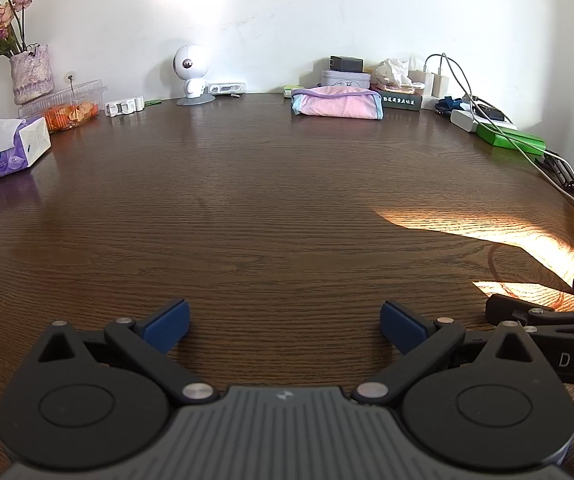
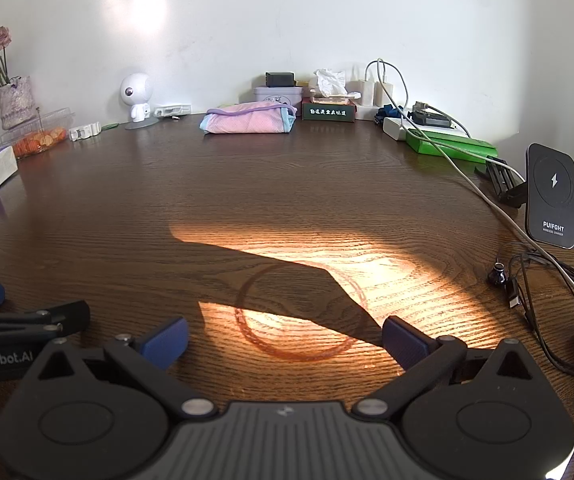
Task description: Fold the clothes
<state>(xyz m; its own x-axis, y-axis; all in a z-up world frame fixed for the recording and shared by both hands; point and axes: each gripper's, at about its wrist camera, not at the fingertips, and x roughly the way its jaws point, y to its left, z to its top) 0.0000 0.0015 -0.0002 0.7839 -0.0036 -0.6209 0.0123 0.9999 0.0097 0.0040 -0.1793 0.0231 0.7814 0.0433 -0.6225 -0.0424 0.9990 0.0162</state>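
A folded pink garment (image 1: 337,107) with lilac and light-blue trim lies at the far edge of the dark wooden table (image 1: 247,208), near the wall. It also shows in the right wrist view (image 2: 249,119). My left gripper (image 1: 285,326) is open and empty, low over the near part of the table, far from the garment. My right gripper (image 2: 285,338) is open and empty too, beside the left one, over a sunlit patch of wood. Each gripper's side shows at the edge of the other's view.
A tissue box (image 1: 9,148), a vase of flowers (image 1: 31,74), a plastic food box (image 1: 69,106) and a white robot figure (image 1: 191,74) stand left and back. A tin, boxes, chargers and cables (image 2: 427,120) crowd the back right. A wireless charger stand (image 2: 552,196) is at right.
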